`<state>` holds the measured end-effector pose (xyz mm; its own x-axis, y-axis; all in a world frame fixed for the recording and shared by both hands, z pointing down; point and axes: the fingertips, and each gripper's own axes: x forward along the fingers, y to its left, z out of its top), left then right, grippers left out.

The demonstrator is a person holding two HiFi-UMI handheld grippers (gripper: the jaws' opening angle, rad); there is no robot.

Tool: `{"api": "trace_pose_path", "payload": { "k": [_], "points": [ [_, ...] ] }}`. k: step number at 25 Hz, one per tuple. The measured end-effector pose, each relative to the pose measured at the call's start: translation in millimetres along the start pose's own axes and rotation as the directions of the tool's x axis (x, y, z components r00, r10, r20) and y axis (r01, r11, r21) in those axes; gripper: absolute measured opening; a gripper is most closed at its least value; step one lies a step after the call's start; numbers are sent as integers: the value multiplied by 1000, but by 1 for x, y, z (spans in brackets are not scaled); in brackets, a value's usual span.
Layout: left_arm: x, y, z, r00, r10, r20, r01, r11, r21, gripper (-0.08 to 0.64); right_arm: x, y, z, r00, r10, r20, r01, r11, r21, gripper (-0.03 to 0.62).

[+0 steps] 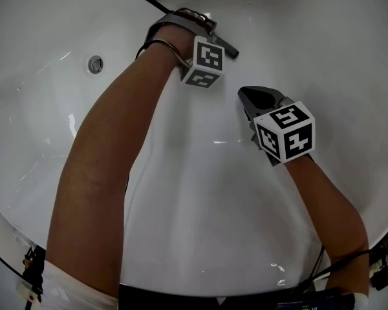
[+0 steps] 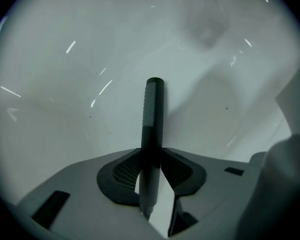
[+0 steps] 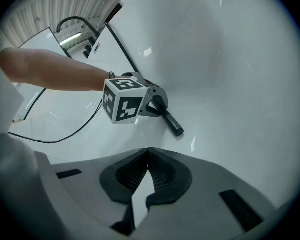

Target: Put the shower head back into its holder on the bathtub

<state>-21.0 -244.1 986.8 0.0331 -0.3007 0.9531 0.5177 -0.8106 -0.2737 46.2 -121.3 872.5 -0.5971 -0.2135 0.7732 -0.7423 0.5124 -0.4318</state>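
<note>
1. Two claws in play. The left gripper (image 2: 151, 156) is clenched on the shower head (image 2: 153, 109), a dark stick-type wand. Pads grip its lower shaft, and the textured end sticks up at centre frame.
2. The right gripper (image 3: 147, 156) has its jaw tips pressed together with nothing between them. It sits at centre right of the head view, near the left gripper but not touching the wand.
3. In the right gripper view the wand's free end points to lower right, close to the white bathtub (image 1: 200, 225) wall; I can't confirm contact.
4. A dark hose (image 3: 121, 46) runs from upper left of that view toward the left claw.
5. A round chrome fitting (image 1: 95, 64) shows at upper left of the head view. No holder is identifiable in any view.
6. Step, as I judge it: the wand is grasped inside the tub and not yet seated.
7. Next: lift the wand out, find the holder on the rim, line up the shaft and slide it in. Watch for hose drag.
</note>
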Motion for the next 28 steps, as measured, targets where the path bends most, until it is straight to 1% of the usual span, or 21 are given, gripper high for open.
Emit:
{"api": "trace_pose_path", "payload": {
  "k": [2, 4, 7, 9, 11, 12, 14, 16, 18, 19, 20, 22, 25, 26, 28],
  "points": [
    [-7, 4, 3, 1000, 8, 22, -7, 999, -50, 130, -3, 1, 0, 1000, -3, 2, 3, 1000, 3, 11],
    [-18, 7, 6, 998, 34, 59, -27, 994, -106, 129, -7, 4, 4, 1000, -2, 10, 2, 1000, 17, 11],
    [-41, 7, 12, 990, 60, 125, -40, 986, -163, 127, -20, 13, 12, 999, 15, 31, -17, 998, 66, 11],
    [-64, 8, 13, 984, 74, 165, -38, 977, -210, 127, -32, 24, 15, 999, 23, 33, -25, 996, 80, 11],
    [-93, 15, 8, 975, 109, 193, -53, 960, -277, 126, -45, 35, 21, 999, 20, 35, -23, 997, 77, 12],
    [-111, 21, 4, 969, 136, 206, -65, 946, -318, 127, -53, 39, 25, 999, 16, 40, -19, 996, 82, 11],
    [-149, 35, 0, 952, 197, 235, -88, 909, -407, 127, -70, 48, 34, 998, 5, 60, -12, 994, 111, 12],
    [-193, 51, -1, 927, 262, 267, -102, 864, -493, 126, -89, 56, 43, 996, -8, 88, -5, 989, 151, 11],
    [-240, 66, -2, 900, 330, 285, -122, 817, -563, 126, -109, 68, 53, 993, -20, 117, -2, 983, 185, 11],
    [-264, 74, -5, 885, 367, 287, -135, 791, -596, 127, -119, 75, 58, 991, -23, 132, -3, 981, 194, 11],
    [-288, 83, -8, 867, 407, 286, -149, 760, -632, 127, -129, 82, 65, 989, -24, 147, -5, 981, 194, 11],
    [-338, 101, -17, 826, 493, 273, -173, 684, -709, 126, -148, 98, 80, 984, -23, 175, -8, 984, 177, 12],
    [-419, 120, -29, 755, 608, 245, -204, 573, -794, 126, -176, 124, 101, 978, -15, 210, -18, 987, 158, 11],
    [-446, 123, -33, 731, 641, 232, -208, 534, -820, 127, -186, 133, 108, 975, -12, 220, -23, 987, 157, 11],
    [-497, 126, -43, 687, 699, 199, -204, 449, -870, 127, -207, 151, 118, 972, -6, 235, -33, 986, 160, 12]
  ]
}}
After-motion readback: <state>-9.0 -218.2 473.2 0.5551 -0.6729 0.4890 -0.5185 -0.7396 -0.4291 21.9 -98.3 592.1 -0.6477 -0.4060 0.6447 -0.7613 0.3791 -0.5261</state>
